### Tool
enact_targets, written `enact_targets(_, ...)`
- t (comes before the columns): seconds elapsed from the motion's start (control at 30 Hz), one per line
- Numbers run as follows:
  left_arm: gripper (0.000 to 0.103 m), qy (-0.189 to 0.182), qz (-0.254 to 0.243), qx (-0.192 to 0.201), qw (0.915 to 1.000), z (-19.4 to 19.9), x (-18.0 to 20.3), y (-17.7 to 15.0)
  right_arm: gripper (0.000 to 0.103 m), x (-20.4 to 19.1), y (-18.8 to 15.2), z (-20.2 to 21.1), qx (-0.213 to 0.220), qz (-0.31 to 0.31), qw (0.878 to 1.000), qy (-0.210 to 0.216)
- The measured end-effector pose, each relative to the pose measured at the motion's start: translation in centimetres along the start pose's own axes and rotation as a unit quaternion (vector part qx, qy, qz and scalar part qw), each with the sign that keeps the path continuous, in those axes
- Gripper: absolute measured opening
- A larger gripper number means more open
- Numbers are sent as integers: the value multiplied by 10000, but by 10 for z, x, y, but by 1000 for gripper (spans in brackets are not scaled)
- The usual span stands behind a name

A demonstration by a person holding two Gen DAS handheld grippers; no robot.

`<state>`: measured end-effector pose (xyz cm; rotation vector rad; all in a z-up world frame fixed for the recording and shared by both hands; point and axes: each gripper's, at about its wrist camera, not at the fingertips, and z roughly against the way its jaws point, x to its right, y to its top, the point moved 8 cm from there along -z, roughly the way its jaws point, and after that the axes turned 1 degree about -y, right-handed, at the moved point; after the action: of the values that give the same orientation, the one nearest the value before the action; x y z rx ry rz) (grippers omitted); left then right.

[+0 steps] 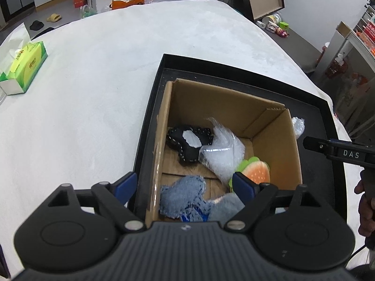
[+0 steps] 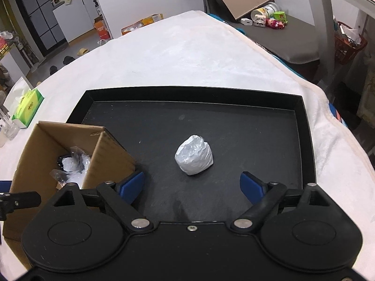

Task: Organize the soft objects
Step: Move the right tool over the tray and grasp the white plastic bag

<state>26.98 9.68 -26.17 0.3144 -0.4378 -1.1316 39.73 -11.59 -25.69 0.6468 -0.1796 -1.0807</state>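
The tabletop (image 2: 187, 53), draped in white cloth, carries a black tray (image 2: 307, 140) filling the middle of the right wrist view, with a cardboard box (image 2: 110, 149) standing in its lower left part. The one soft thing outside the box is a white wrapped bundle (image 2: 194, 158), lying alone on the tray floor at centre frame, just ahead of the right tongs (image 2: 193, 187), whose blue pads stand wide apart and empty. The bundle looks crinkly and loose, so a grip on one edge could slip or only tug the wrapping. Carried low, it might also catch the box wall. Only the left wrist view shows the box's contents: a black felt piece (image 1: 185, 149), a clear plastic bag (image 1: 220, 154), a burger toy (image 1: 256, 171) and blue cloth (image 1: 180, 199), below the left tongs (image 1: 185, 185), likewise apart and empty.
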Motion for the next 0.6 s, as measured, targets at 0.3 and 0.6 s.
enact_targets(0.3,87,85,-15,-63,9999,-6,4,2,78,3,8,-23,0,52,9999,94)
enact_targets(0.6,87,167,58,-50,9998,-5,-4,1,41,2,16,-46,16,132,9998,134)
